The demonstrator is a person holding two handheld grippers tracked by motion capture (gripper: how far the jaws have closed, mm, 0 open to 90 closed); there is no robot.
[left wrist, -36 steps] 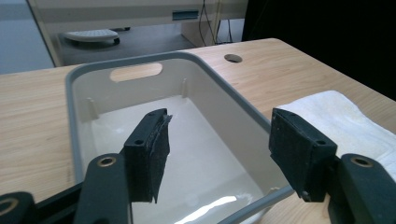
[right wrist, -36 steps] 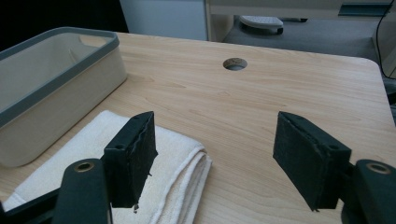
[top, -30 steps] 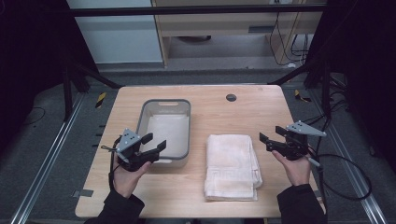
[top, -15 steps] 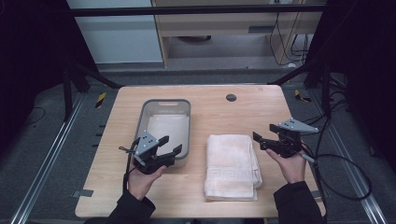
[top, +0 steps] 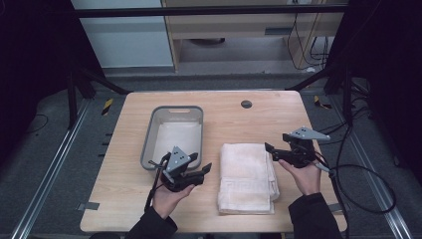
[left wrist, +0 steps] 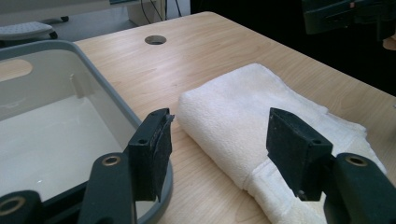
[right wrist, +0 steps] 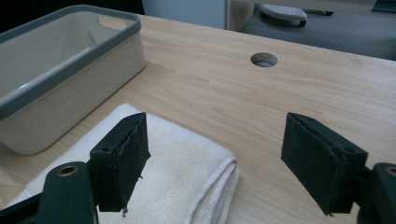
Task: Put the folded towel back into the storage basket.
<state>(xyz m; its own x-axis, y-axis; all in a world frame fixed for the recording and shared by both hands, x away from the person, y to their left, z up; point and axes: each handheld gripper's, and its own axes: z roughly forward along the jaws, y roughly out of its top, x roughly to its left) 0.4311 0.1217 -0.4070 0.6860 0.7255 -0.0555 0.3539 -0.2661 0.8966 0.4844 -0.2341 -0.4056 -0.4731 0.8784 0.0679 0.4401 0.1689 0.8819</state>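
Note:
A folded white towel lies on the wooden table, right of a grey-rimmed bin. My left gripper hovers at the bin's near right corner and points at the towel's left edge, open with nothing between its pads. In the left gripper view the towel lies ahead of the open left gripper, with the bin's rim beside the left pad. My right gripper stands open at the towel's far right corner. In the right gripper view the towel lies under the open right gripper.
The bin holds a pale flat liner or cloth. A round cable hole sits near the table's far edge. Cables trail off the table's right side. Dark frame posts stand behind the table.
My left hand has moved right along the bin's near side, toward the towel. My right gripper has edged slightly left, to the towel's far right corner.

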